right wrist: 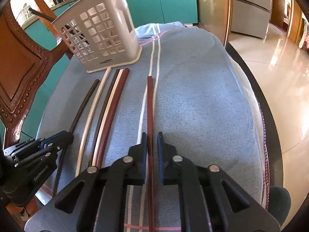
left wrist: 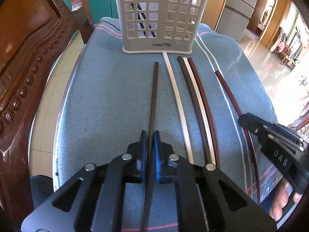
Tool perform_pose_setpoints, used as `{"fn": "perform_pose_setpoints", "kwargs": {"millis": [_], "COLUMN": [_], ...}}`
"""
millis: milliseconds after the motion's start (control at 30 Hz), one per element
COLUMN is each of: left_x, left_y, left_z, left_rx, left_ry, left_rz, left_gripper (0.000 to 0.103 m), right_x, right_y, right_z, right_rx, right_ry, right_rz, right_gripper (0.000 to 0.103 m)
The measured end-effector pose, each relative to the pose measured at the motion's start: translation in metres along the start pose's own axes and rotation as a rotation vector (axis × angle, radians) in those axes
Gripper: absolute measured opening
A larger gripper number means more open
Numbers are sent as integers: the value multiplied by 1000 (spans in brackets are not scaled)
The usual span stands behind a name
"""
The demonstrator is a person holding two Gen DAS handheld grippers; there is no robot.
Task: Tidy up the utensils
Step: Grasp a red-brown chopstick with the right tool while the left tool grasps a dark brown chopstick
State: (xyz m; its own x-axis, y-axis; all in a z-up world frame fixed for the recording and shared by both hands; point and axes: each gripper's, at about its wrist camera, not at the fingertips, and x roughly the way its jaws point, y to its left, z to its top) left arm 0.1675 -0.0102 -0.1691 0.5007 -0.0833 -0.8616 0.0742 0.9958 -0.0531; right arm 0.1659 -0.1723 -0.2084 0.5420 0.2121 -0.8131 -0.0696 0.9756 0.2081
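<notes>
Several chopsticks lie lengthwise on a blue towel in front of a beige utensil holder (left wrist: 157,17) (right wrist: 100,38). My left gripper (left wrist: 151,135) has its jaws close around a dark brown chopstick (left wrist: 154,92), which also shows in the right wrist view (right wrist: 83,108). My right gripper (right wrist: 152,137) straddles a dark red chopstick (right wrist: 149,104), which also shows in the left wrist view (left wrist: 227,92); its left pad touches it and a small gap shows on the right. Between them lie a white chopstick (left wrist: 175,90) and a brown, white and red trio (left wrist: 195,89). A dark utensil stands in the holder.
A carved wooden chair (left wrist: 29,58) stands close on the left. The towel (left wrist: 108,100) covers a round table whose dark rim (right wrist: 270,116) curves on the right, with shiny floor beyond. Teal cabinets (right wrist: 158,0) stand behind the holder.
</notes>
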Motion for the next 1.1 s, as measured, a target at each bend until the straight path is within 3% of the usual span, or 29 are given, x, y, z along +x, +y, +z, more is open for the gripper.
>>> {"fn": "perform_pose_setpoints", "kwargs": {"millis": [267,467,600,867,1000,1100], "left_x": [-6,-15,-18,-18,-11,2], "left_y": [5,4,9,22,19,13], "left_z": [-10,-24,-24,-6,11,25], "left_rx": [19,31,12,-54,-71,-68], "left_ry": [15,42,46,24,19,24], "left_rz": [-17,-46,-69,-77,-87,-67], "left_gripper": [6,6,6,7,14,16], "right_x": [-9,-20,-27,-22,-13,-1], "right_y": [-22,-24,-22,-10,-3,2], "right_z": [1,2,4,8,14,22], "right_rx": [99,81,57,-17,-52,-89], "right_ry": [42,62,36,21,35,42], "right_rz": [33,41,8,-49,-59,-126], "right_gripper": [6,7,20,25,28,29]}}
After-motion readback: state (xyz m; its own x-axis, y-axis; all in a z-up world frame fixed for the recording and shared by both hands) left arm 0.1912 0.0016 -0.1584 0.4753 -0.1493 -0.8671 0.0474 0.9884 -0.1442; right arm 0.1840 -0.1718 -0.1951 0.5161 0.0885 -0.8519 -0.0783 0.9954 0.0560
